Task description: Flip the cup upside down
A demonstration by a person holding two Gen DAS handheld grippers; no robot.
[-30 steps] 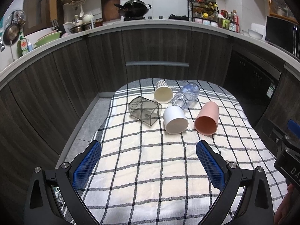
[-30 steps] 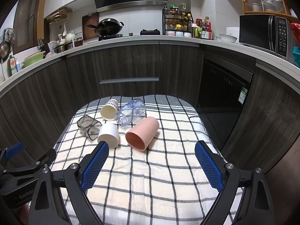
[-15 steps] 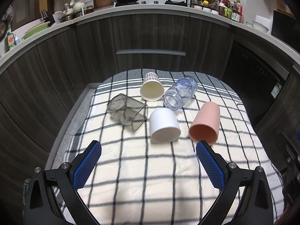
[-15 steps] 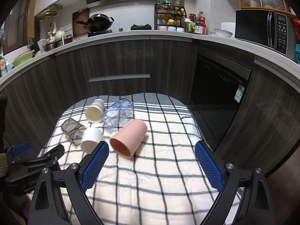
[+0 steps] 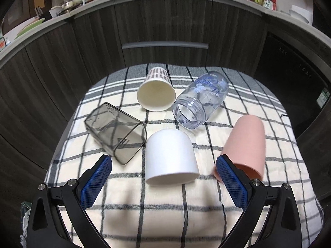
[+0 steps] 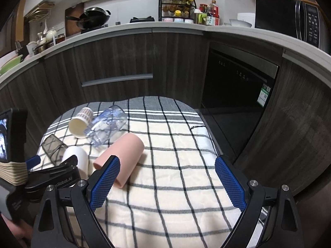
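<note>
Only the right wrist view takes in the left claw (image 6: 51, 165) from outside, a black body low at the left edge with its tips by the white cup (image 6: 77, 160); from here its spread cannot be told. The left wrist view settles it: the left claw (image 5: 163, 168) is spread wide, holding nothing, blue meshed pads (image 5: 96, 180) flanking the white cup (image 5: 170, 157), which lies on its side with the mouth toward the camera. The right claw (image 6: 167, 176) is likewise spread wide and empty over the checked cloth (image 6: 182, 186).

Around the white cup lie four others, all tipped over on the cloth (image 5: 165, 210). A smoky square tumbler (image 5: 115, 130) lies just beside its left; a pink cup (image 5: 244, 146) lies to its right, partly behind the right pad. Behind are a paper cup (image 5: 156, 95) with a printed band and a clear jar (image 5: 201, 103) with blue print, touching each other. In the right wrist view the pink cup (image 6: 122, 157) lies partly behind the left pad (image 6: 104, 183).

The white cup looks matte and cylindrical, the pink one taller and slightly tapered. Dark wood-grain cabinets (image 6: 124, 62) curve behind.
</note>
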